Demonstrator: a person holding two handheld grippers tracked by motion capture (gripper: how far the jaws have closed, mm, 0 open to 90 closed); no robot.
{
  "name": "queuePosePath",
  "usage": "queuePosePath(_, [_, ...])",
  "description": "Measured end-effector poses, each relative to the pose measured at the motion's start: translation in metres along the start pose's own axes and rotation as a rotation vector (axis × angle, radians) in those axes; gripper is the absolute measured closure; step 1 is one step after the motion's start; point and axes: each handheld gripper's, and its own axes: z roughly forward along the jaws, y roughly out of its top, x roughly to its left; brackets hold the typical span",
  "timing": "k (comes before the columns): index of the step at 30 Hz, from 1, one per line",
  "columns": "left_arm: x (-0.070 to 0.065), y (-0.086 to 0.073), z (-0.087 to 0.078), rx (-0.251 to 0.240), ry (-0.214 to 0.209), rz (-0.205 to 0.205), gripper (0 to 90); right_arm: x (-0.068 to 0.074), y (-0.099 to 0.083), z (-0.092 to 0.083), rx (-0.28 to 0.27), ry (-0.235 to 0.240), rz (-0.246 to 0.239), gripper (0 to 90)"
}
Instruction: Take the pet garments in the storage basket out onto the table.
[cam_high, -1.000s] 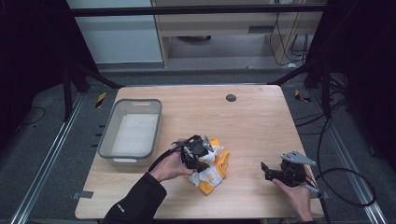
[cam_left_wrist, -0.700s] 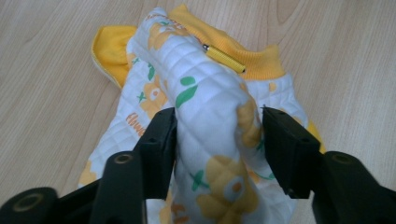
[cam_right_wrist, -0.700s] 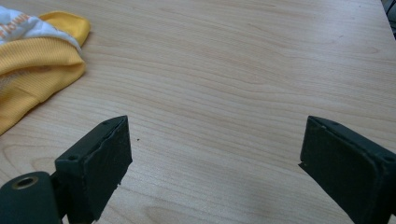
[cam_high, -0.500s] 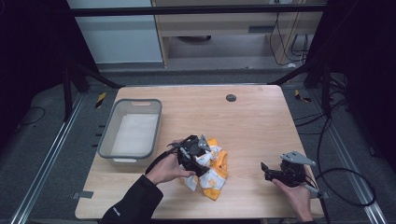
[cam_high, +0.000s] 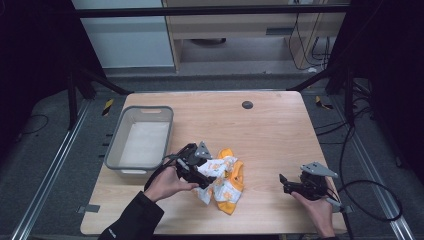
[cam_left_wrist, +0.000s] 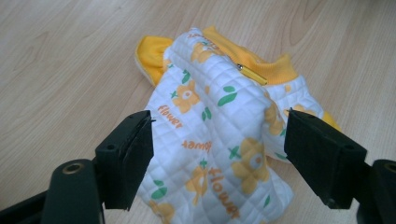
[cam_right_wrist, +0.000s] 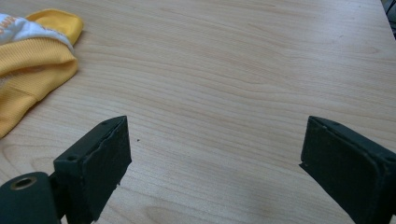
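My left claw (cam_high: 200, 176) had just been opening, pads spread off the quilted garment (cam_left_wrist: 219, 140) dropped on the table (cam_high: 270, 135); right claw (cam_high: 290, 186) idled spread.

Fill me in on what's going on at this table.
A person works a crumpled white quilted garment with orange flowers and yellow trim on the wooden table. The left gripper has just been opening, its jaws now wide around the cloth without pressing it. The right gripper waits open over bare wood. A grey plastic bin sits nearby.
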Motion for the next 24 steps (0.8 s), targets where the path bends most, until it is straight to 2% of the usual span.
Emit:
queuePosePath(2, [0.001, -0.007, -0.006, -0.033, 0.014, -0.026, 23.2, 0.0, 0.0, 0.0, -0.001, -0.002, -0.001, 8.3])
queuePosePath(4, [0.002, -0.009, -0.008, -0.045, 0.018, -0.033, 23.2, 0.0, 0.0, 0.0, -0.001, -0.001, -0.001, 8.2])
queuePosePath(7, [0.005, -0.019, -0.015, -0.097, 0.031, -0.076, 23.3, 0.0, 0.0, 0.0, 0.0, -0.002, -0.002, 8.1])
queuePosePath(8, [0.005, -0.019, -0.015, -0.097, 0.031, -0.076, 23.5, 0.0, 0.0, 0.0, 0.0, -0.002, -0.002, 8.1])
queuePosePath(12, [0.009, -0.034, -0.024, -0.174, 0.067, -0.138, 24.5, 0.0, -0.001, 0.0, -0.001, -0.003, 0.0, 8.1])
queuePosePath(15, [0.01, -0.04, -0.027, -0.2, 0.079, -0.151, 24.7, 0.0, -0.001, 0.0, -0.001, -0.002, 0.001, 8.1])
queuePosePath(16, [0.011, -0.047, -0.029, -0.225, 0.093, -0.175, 25.3, 0.0, -0.001, 0.0, 0.0, -0.003, 0.001, 8.1])
queuePosePath(17, [0.011, -0.047, -0.029, -0.225, 0.093, -0.175, 25.9, 0.0, -0.001, 0.0, -0.001, -0.001, 0.003, 8.1])
queuePosePath(20, [0.011, -0.059, -0.033, -0.275, 0.114, -0.213, 26.5, 0.0, -0.001, 0.0, -0.001, -0.003, 0.002, 8.1])
queuePosePath(21, [0.011, -0.066, -0.034, -0.302, 0.134, -0.225, 26.7, 0.0, -0.001, 0.0, -0.002, 0.0, 0.004, 8.1])
queuePosePath(24, [0.011, -0.073, -0.035, -0.327, 0.146, -0.244, 27.2, 0.0, -0.001, 0.0, 0.0, -0.003, 0.002, 8.1])
